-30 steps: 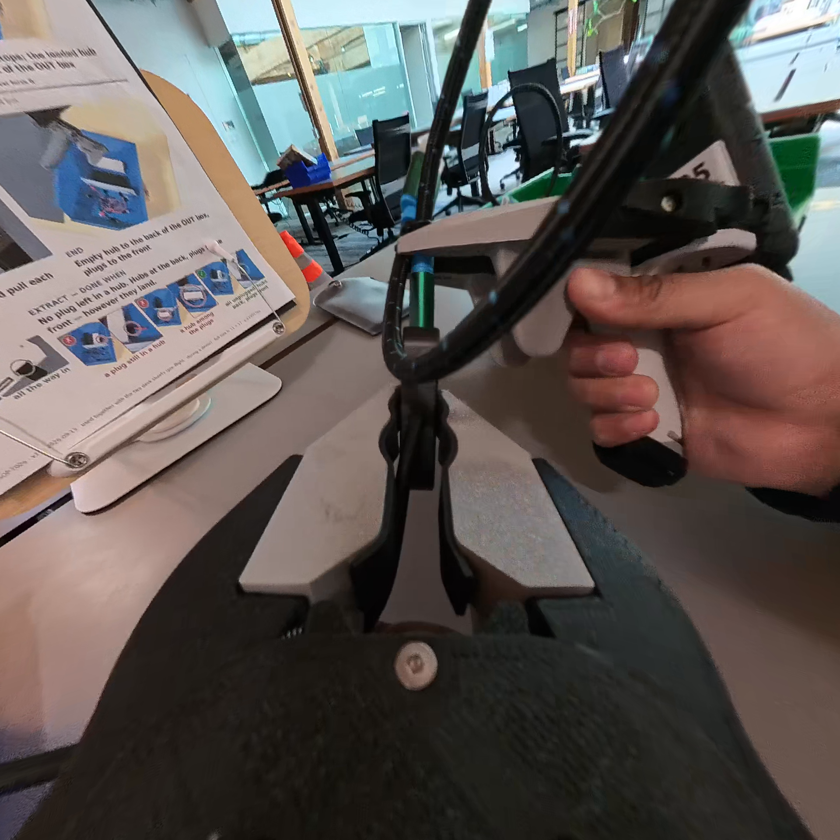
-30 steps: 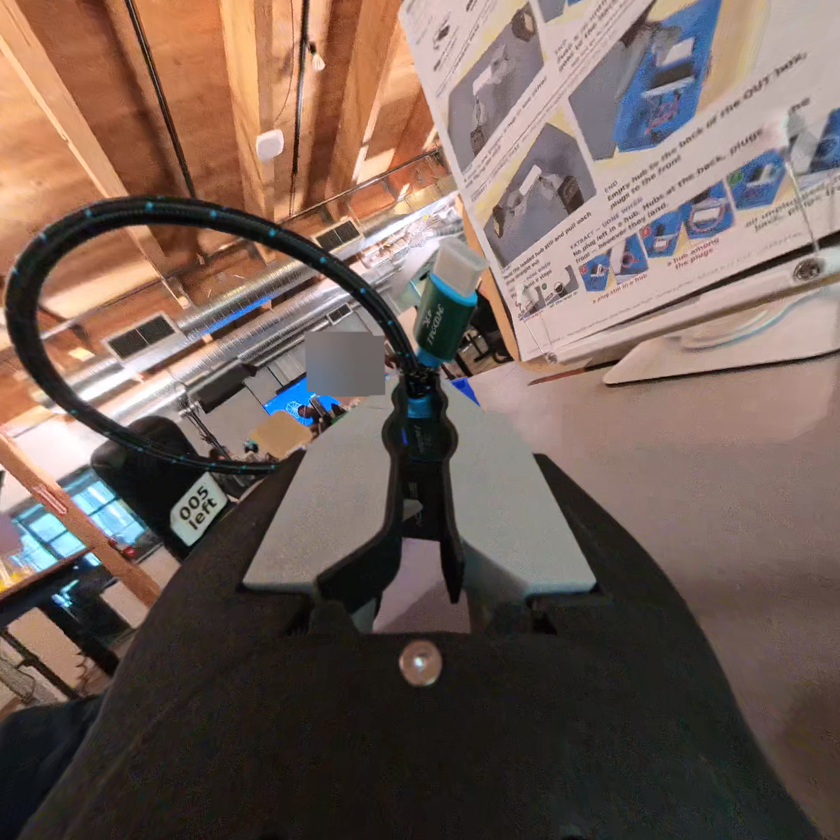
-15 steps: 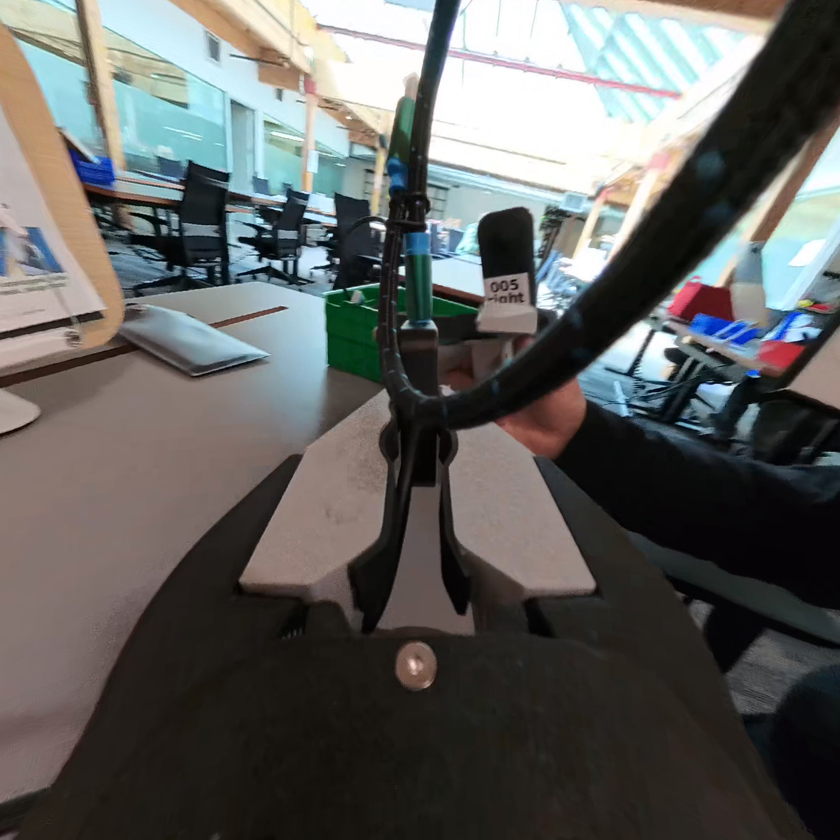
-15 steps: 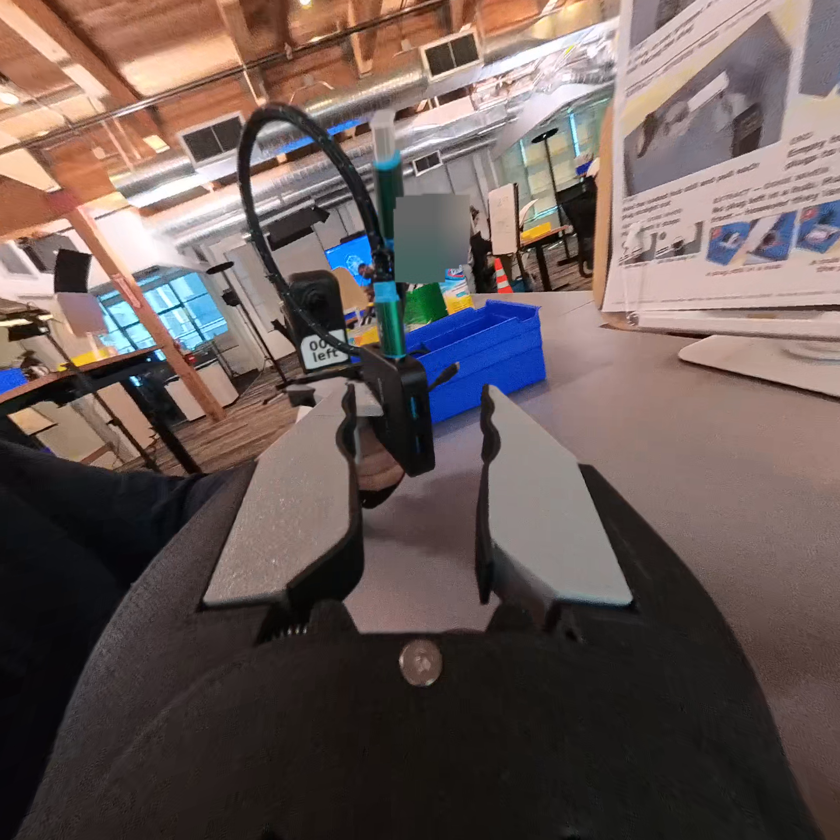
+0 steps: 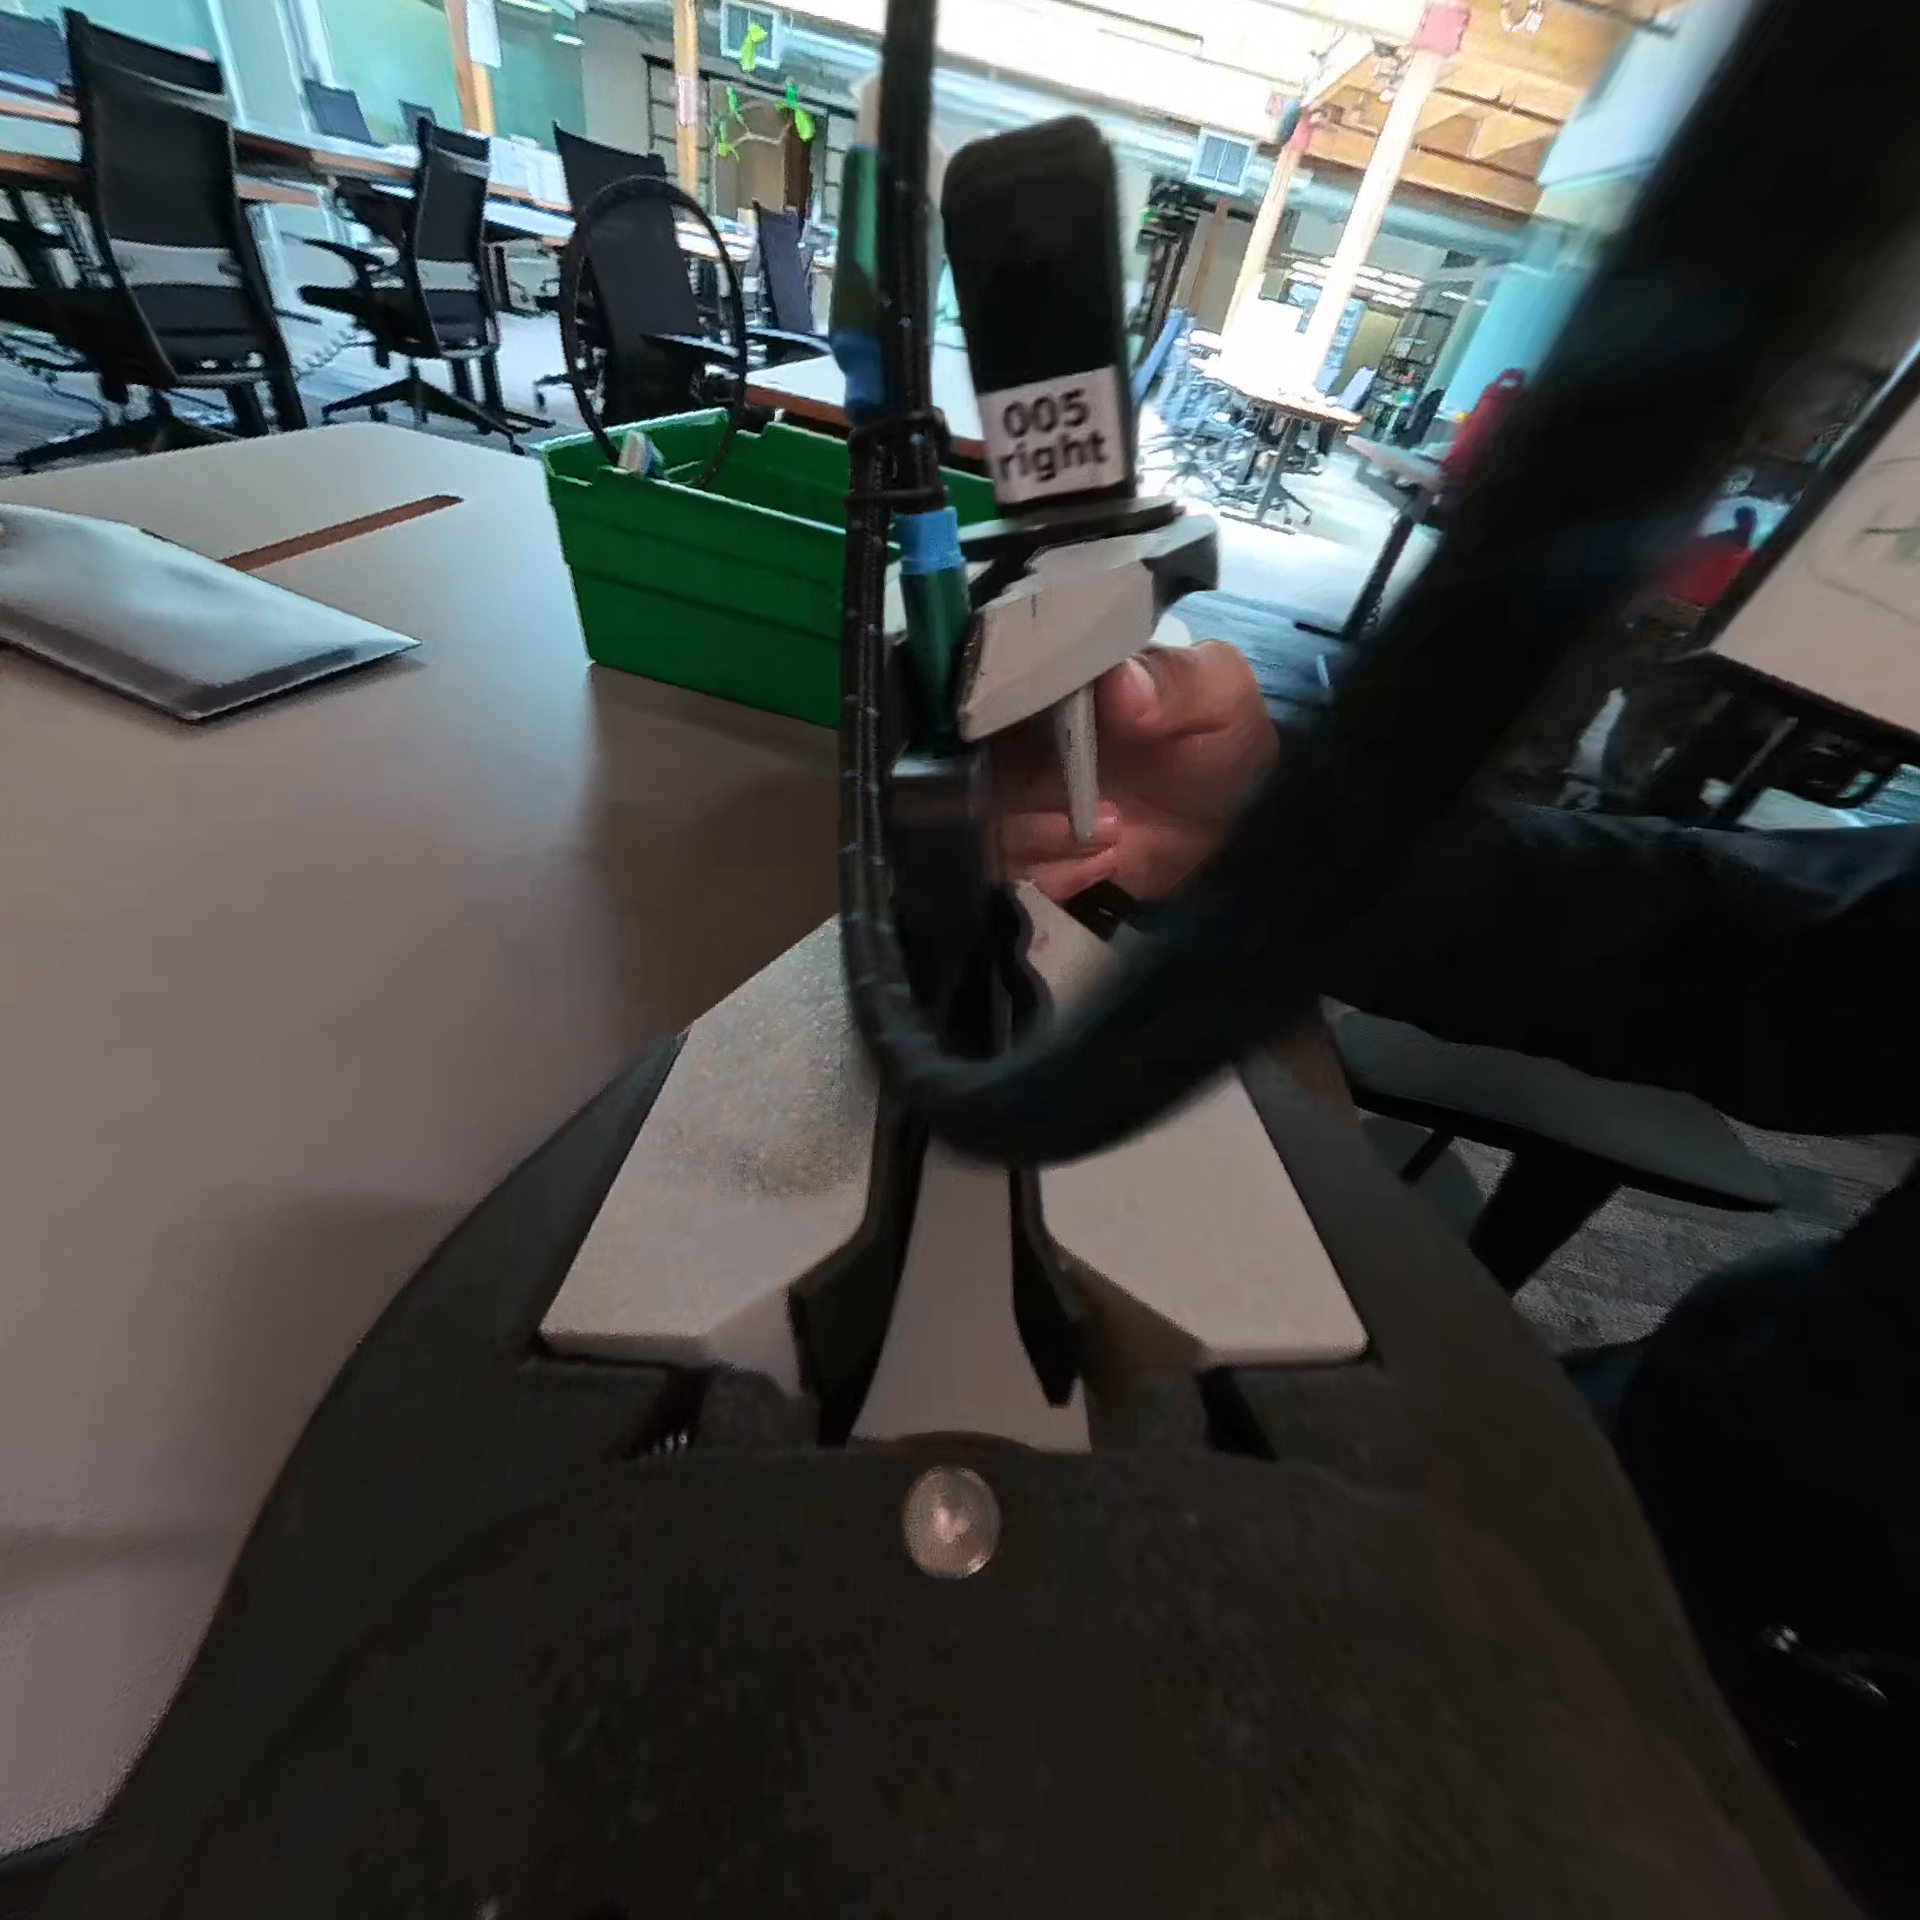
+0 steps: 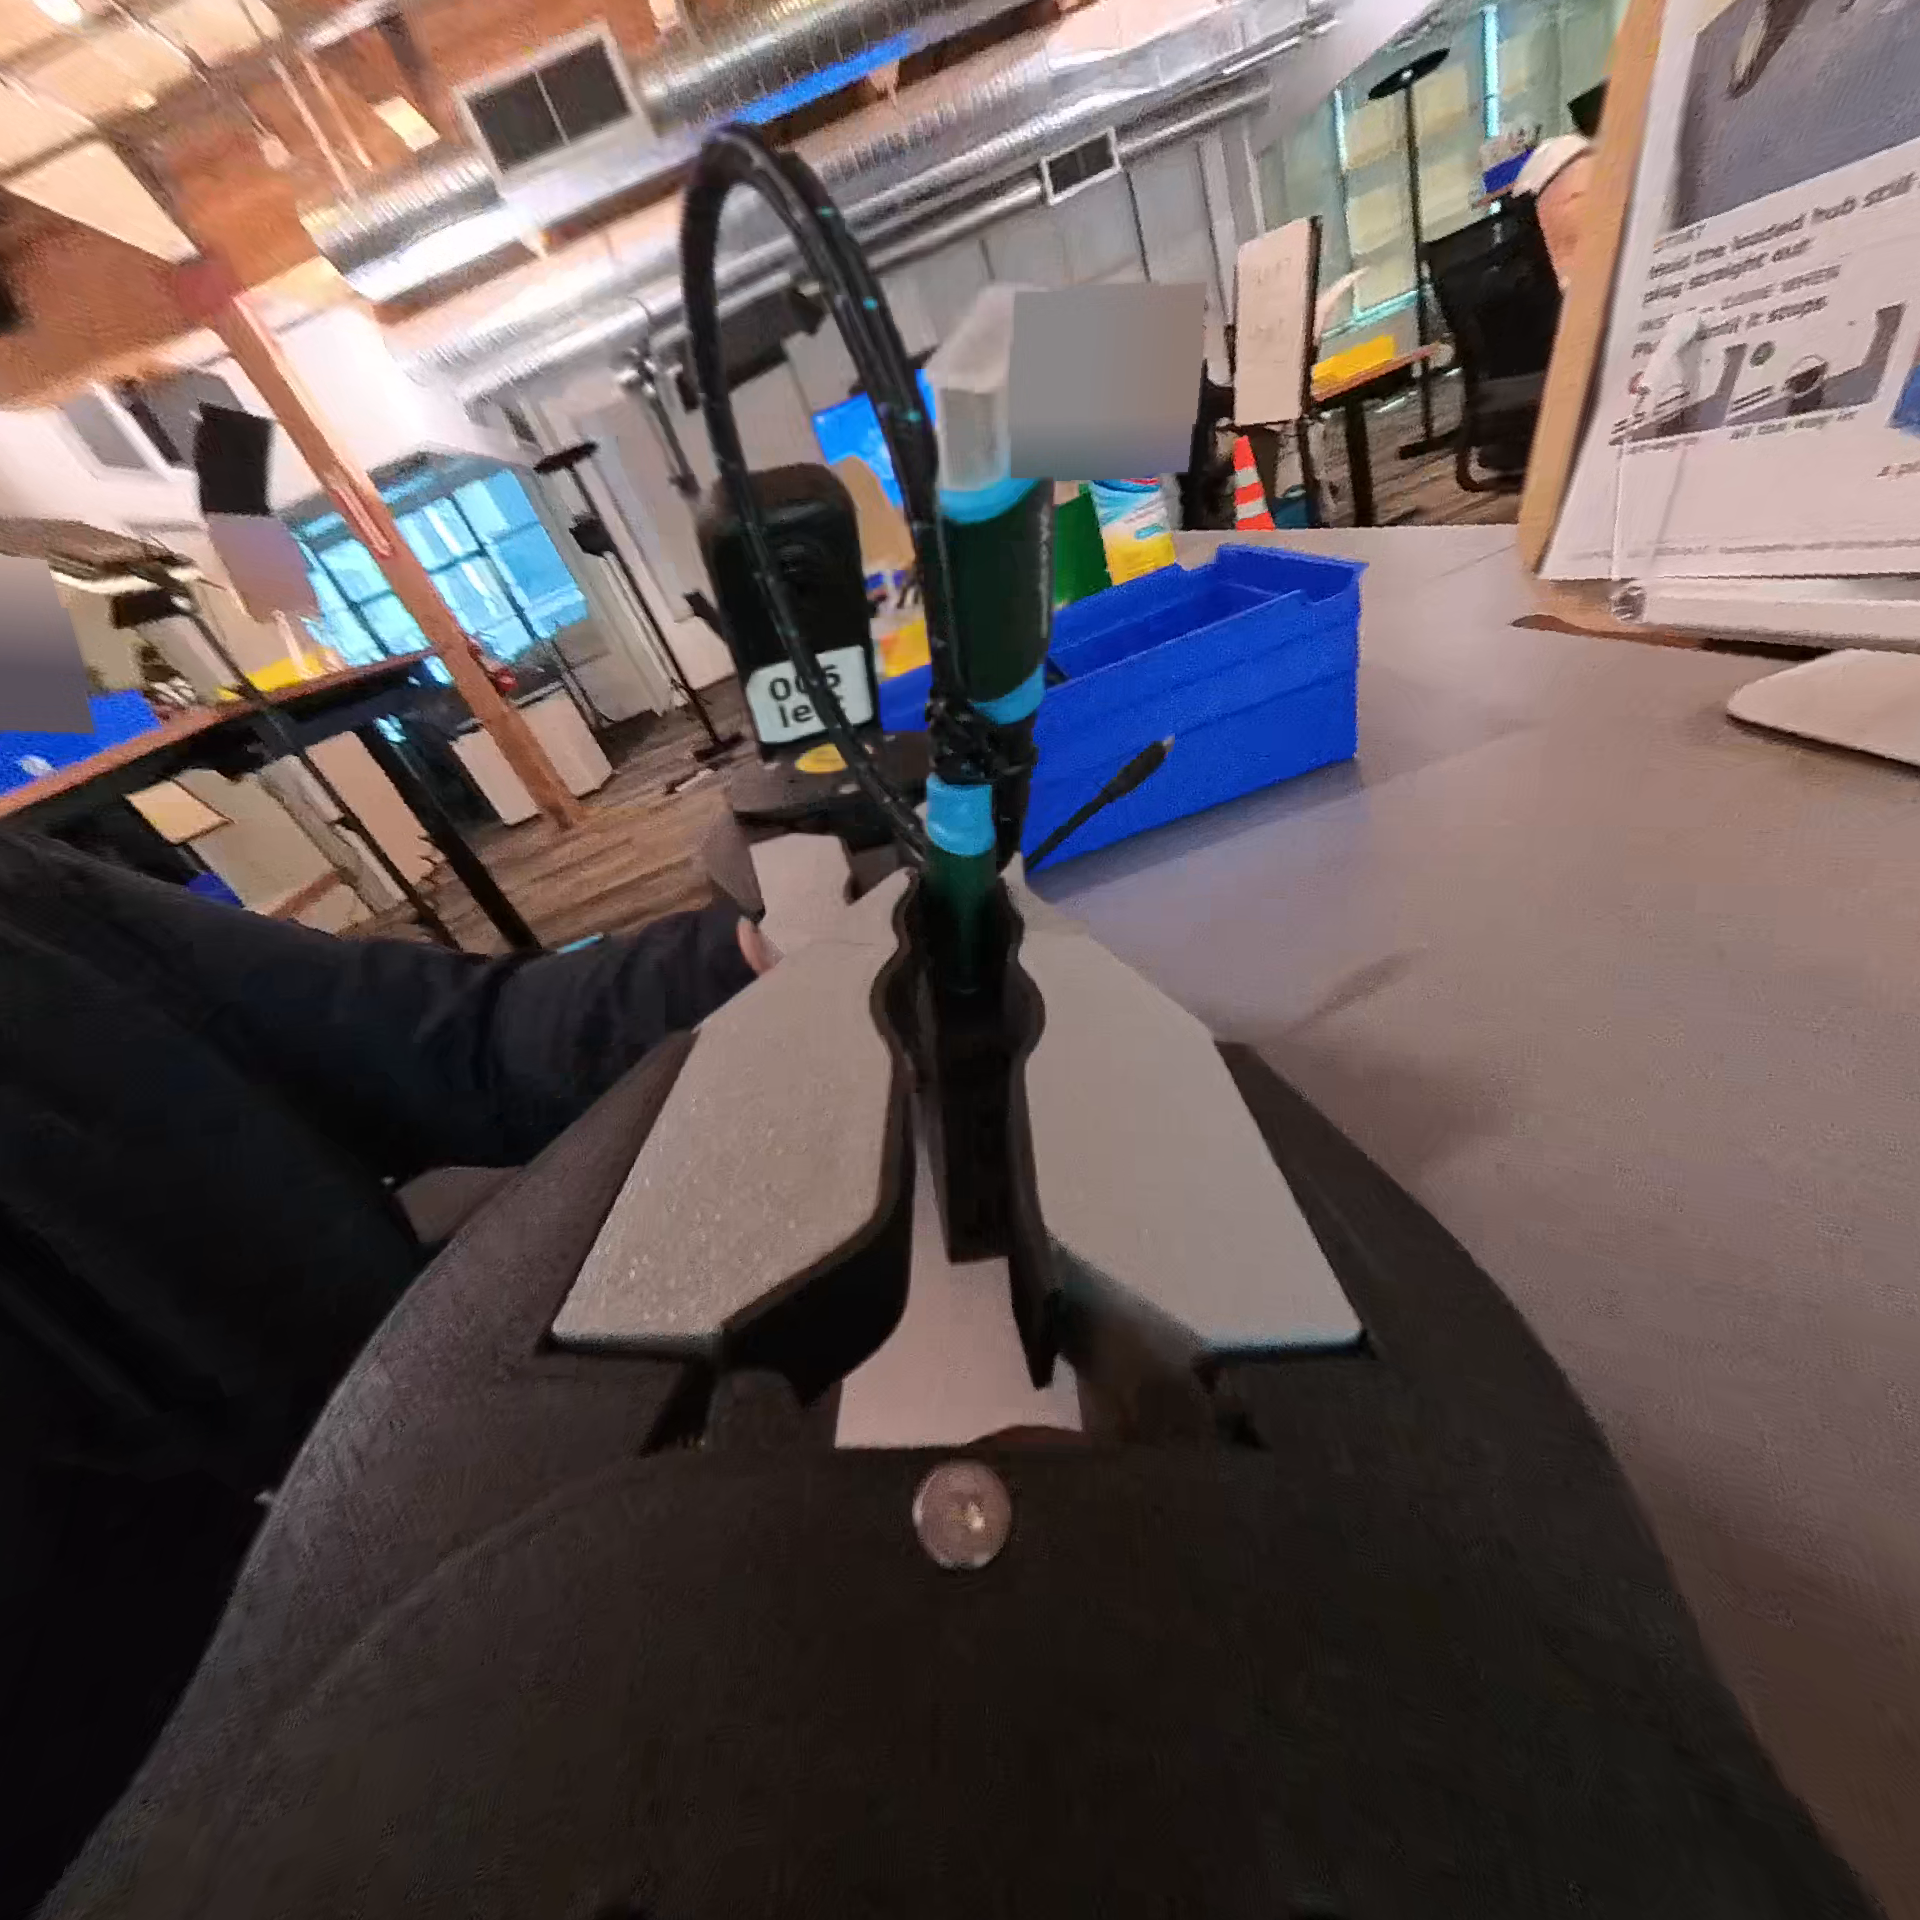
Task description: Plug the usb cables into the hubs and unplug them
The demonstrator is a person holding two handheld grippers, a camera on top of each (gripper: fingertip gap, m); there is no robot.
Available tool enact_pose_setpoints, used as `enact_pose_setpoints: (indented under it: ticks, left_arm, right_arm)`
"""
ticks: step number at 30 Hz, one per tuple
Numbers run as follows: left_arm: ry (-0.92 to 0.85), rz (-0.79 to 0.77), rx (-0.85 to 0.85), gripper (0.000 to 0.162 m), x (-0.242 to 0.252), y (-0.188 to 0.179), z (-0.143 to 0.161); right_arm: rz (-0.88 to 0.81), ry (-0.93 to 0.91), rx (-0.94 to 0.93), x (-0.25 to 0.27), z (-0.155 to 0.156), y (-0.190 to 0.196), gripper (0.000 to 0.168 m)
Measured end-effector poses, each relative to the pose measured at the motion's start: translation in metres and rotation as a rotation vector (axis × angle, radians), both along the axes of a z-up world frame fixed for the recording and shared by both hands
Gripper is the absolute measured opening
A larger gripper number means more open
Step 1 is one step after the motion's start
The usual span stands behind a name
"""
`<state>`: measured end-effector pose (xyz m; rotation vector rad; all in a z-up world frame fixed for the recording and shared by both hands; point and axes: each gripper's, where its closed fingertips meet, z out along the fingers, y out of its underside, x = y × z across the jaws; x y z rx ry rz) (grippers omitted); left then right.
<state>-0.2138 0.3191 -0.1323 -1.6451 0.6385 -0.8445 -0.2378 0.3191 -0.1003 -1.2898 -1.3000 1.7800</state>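
Note:
A small black hub [image 6: 971,1122] carries a green plug with blue rings [image 6: 958,883]. The plug's black braided cable [image 6: 727,260] loops up to a second green plug [image 6: 997,603] with a clear cap. My right gripper [image 6: 961,935] is shut on the hub, which lies deep between its pads with the plug pointing away. In the left wrist view the hub [image 5: 935,821] stands upright between the fingers of my left gripper [image 5: 956,997]. A dark slit shows beside one pad, so the left gripper counts as open. The cable [image 5: 1558,520] crosses its fingers, and the right gripper's finger [image 5: 1060,644] is just beyond.
A green bin [image 5: 707,582] holding a cable loop and a silver pouch [image 5: 187,634] lie on the grey table [image 5: 364,883]. A blue bin [image 6: 1195,686] and an instruction sheet on a stand [image 6: 1766,312] are ahead of the right gripper. A person's hand [image 5: 1174,748] holds the right gripper. The grippers are tip to tip, or close to it.
My right gripper let go of the green plug, opened around the hub, then shut on it. My left gripper's fingers have eased apart a little around the hub. Both grippers have swung round.

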Motion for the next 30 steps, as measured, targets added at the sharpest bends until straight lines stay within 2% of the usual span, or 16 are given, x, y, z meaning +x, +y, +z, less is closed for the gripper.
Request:
enact_pose_setpoints:
  ticks: [2,5,8,9,10,12,13,14,16,18,20,21,22,24,28,30]
  left_arm:
    - [0.008,0.045,0.019,0.018,-0.004,0.005,0.002]
    - [-0.059,0.163,0.105,0.042,-0.022,0.011,0.024]
    - [-0.156,0.234,0.171,0.041,-0.041,0.011,0.045]
    - [-0.219,0.142,0.191,0.038,-0.031,0.002,0.055]
    - [-0.265,0.108,0.163,0.053,-0.024,0.000,0.058]
    - [-0.214,0.027,0.152,0.071,-0.001,-0.007,0.054]
    - [-0.179,-0.021,0.188,0.079,0.010,-0.016,0.056]
    - [-0.172,-0.040,0.232,0.081,0.015,-0.024,0.060]
    - [-0.241,-0.008,0.291,0.073,0.009,-0.029,0.073]
    - [-0.374,0.037,0.284,0.049,-0.009,-0.025,0.085]
    - [-0.468,0.054,0.256,0.036,-0.026,-0.020,0.090]
    - [-0.487,0.059,0.248,0.036,-0.031,-0.019,0.090]
    - [-0.492,0.084,0.243,0.040,-0.036,-0.016,0.089]
    - [-0.481,0.178,0.235,0.062,-0.047,-0.006,0.086]
    - [-0.555,0.288,0.256,0.066,-0.071,0.002,0.094]
    - [-0.593,0.387,0.238,0.087,-0.090,0.009,0.094]
  right_arm:
    - [-0.071,0.017,0.035,0.002,0.010,0.010,0.008]
    - [-0.152,0.104,-0.018,0.021,0.047,0.033,0.008]
    - [-0.268,0.095,0.033,0.045,0.069,0.061,0.009]
    - [-0.312,0.032,0.114,0.050,0.069,0.067,0.009]
    - [-0.358,-0.039,0.220,0.054,0.069,0.071,0.010]
    - [-0.394,-0.105,0.397,0.059,0.082,0.069,0.010]
    - [-0.388,-0.121,0.429,0.059,0.088,0.066,0.009]
    - [-0.368,-0.148,0.422,0.058,0.089,0.064,0.009]
    - [-0.311,-0.221,0.339,0.051,0.072,0.061,0.009]
    - [-0.262,-0.282,0.290,0.040,0.042,0.051,0.009]
    - [-0.245,-0.304,0.285,0.031,0.019,0.041,0.009]
    - [-0.251,-0.297,0.277,0.027,0.013,0.039,0.009]
    - [-0.261,-0.281,0.258,0.025,0.011,0.039,0.008]
    - [-0.294,-0.250,0.209,0.026,0.012,0.046,0.008]
    - [-0.381,-0.181,0.105,0.043,0.024,0.068,0.008]
    - [-0.422,-0.134,0.069,0.058,0.036,0.079,0.009]
